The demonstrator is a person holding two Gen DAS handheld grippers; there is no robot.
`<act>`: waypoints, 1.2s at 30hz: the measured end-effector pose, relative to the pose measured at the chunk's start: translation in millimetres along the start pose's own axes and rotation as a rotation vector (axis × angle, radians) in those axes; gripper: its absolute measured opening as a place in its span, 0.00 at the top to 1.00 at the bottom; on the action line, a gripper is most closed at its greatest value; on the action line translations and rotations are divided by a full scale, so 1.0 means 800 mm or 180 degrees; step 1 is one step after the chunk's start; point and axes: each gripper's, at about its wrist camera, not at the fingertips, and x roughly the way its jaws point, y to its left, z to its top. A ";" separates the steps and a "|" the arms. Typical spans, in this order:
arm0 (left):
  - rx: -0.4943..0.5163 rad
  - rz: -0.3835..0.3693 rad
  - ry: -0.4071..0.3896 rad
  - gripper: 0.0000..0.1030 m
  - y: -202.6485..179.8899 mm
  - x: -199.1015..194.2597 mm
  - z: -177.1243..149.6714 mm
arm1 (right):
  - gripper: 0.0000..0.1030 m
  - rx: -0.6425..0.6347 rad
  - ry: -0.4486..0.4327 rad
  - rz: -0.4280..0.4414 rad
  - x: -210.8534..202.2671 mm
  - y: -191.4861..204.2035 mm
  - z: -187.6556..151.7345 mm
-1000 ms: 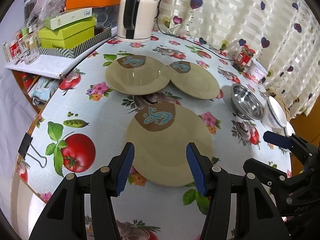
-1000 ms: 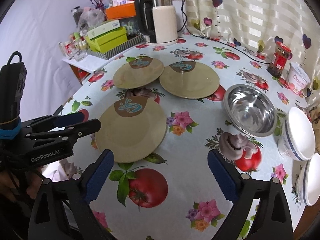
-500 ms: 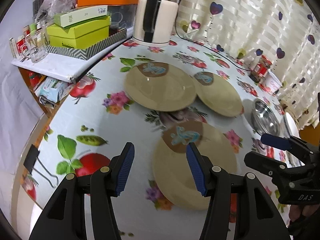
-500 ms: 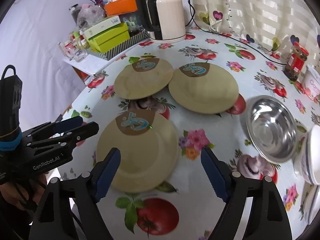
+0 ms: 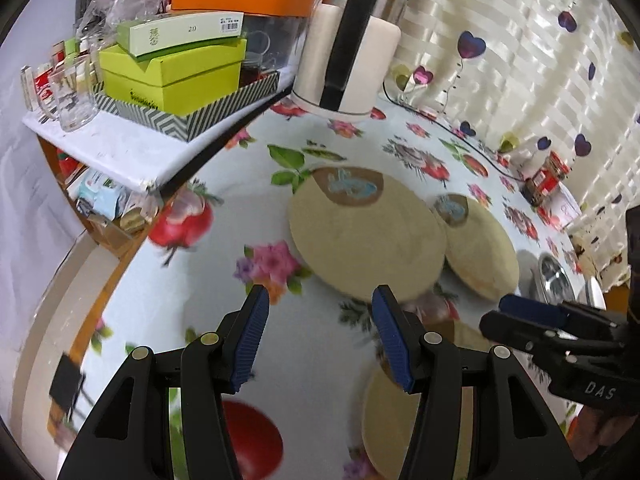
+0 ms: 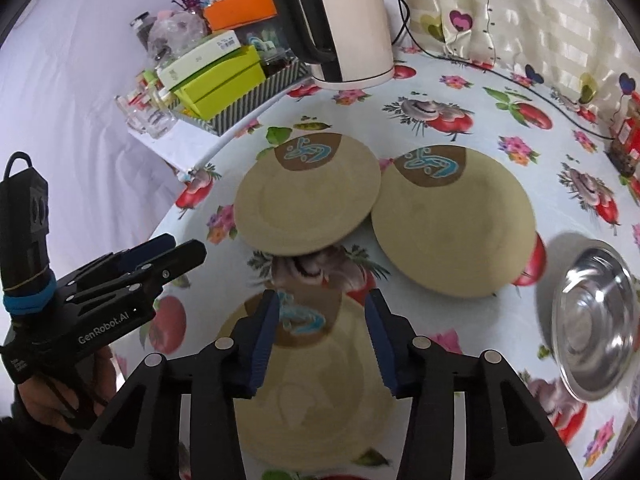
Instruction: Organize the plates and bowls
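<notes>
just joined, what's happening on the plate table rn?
A person holds a gripper in each hand over a fruit-print table. The right gripper, jaws just closing but gripping nothing, is over the nearest tan plate. The left gripper is open and empty, aimed at the far left plate. Three plates and a steel bowl lie separate, nothing stacked.
</notes>
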 end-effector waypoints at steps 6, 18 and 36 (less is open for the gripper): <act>-0.0046 -0.0117 0.0060 0.47 0.015 0.032 0.024 | 0.58 0.0147 0.0070 0.0056 0.032 -0.003 0.018; -0.0098 -0.0137 0.0121 0.47 0.029 0.082 0.053 | 0.59 0.0268 0.0176 -0.0001 0.076 -0.009 0.034; -0.0047 -0.0167 0.0177 0.74 0.030 0.108 0.060 | 0.69 0.0349 0.0126 -0.0065 0.097 -0.017 0.053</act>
